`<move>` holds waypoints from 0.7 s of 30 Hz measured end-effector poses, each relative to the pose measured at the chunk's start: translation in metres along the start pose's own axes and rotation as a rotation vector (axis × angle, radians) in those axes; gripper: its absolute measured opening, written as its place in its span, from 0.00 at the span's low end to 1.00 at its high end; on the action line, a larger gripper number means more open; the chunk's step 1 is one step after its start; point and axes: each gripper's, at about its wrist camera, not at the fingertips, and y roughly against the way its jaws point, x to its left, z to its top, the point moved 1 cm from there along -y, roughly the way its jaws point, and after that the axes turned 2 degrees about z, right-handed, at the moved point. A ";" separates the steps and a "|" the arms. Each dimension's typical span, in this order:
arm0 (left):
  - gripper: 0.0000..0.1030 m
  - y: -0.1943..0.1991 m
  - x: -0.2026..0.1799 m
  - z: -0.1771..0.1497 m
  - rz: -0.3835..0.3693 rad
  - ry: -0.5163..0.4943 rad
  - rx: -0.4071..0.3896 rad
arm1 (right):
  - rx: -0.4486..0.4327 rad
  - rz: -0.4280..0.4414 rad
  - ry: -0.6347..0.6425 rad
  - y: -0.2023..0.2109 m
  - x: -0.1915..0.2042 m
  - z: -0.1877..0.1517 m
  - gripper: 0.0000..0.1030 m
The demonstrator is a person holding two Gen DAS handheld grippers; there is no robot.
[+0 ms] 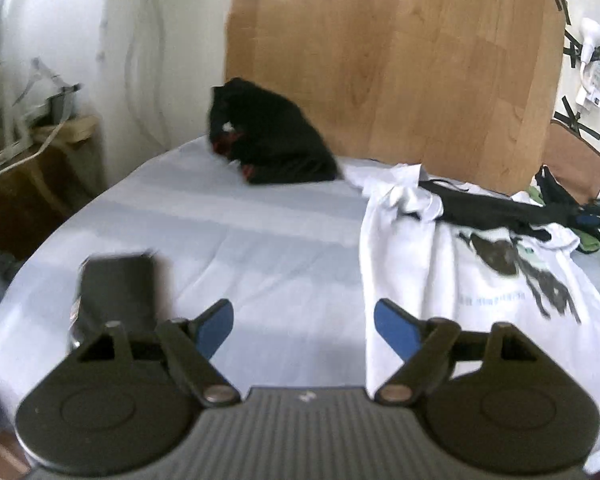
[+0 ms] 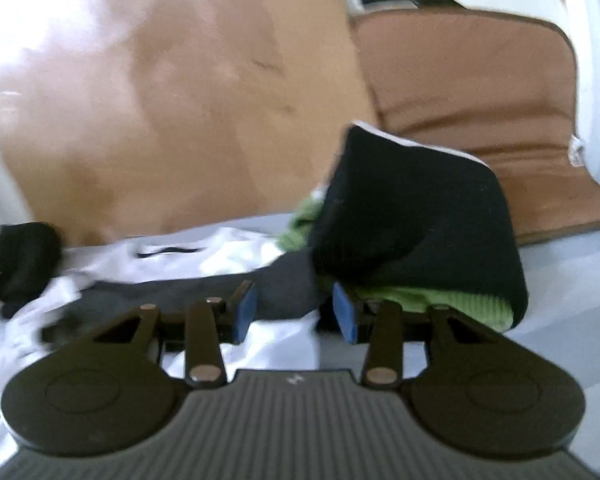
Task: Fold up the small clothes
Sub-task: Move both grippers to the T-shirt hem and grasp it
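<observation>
— Where were the clothes when you looked?

— Heaped on the pale blue bed sheet point(image 1: 236, 232), toward the right side. A white printed T-shirt point(image 1: 480, 288) lay spread out, and a long dark grey garment point(image 1: 500, 210) was stretched across its upper part, running left to right. Behind that sat a rumpled black knit piece point(image 2: 416, 220) on top of something green and ribbed point(image 2: 452, 304).

— And the two tongs?

— The left gripper point(image 1: 304, 330) hung above bare sheet with its blue pads point(image 1: 394, 330) spread wide, nothing between them. The T-shirt's near edge was just beside its right-hand pad, so the cloth lay off to its right, not ahead of it.

— The other one?

— The right gripper point(image 2: 294, 312) was low and right up against the pile, jaws parted about halfway and empty as far as I could see. The dark grey garment crossed directly in front of its tips, long axis lying sideways to the fingers, with the black knit just beyond to the right.

— So which was better placed?

— The right one, I'd judge; it only needed to ease forward and close. The left would have had to swing rightward first.

— Anything else about?

— A folded black bundle point(image 1: 268, 140) at the far edge by the wooden headboard point(image 1: 400, 60), well apart from both.
</observation>
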 end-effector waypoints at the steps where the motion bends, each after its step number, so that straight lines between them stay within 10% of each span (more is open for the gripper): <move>1: 0.78 0.009 0.003 -0.007 0.010 0.006 -0.027 | 0.032 0.007 -0.040 -0.011 -0.004 0.002 0.40; 3: 0.78 0.026 0.008 -0.019 0.036 0.012 -0.038 | 0.088 0.032 -0.061 -0.027 -0.003 0.005 0.07; 10: 0.78 0.032 0.026 -0.037 0.013 0.106 0.020 | 0.045 0.413 -0.275 0.030 0.020 0.001 0.08; 15: 0.78 0.010 0.014 -0.035 -0.079 0.112 0.061 | 0.129 0.049 -0.097 0.016 0.006 -0.036 0.32; 21: 0.84 0.014 0.006 -0.044 -0.149 0.078 0.057 | -0.019 0.206 -0.238 0.104 -0.031 -0.070 0.48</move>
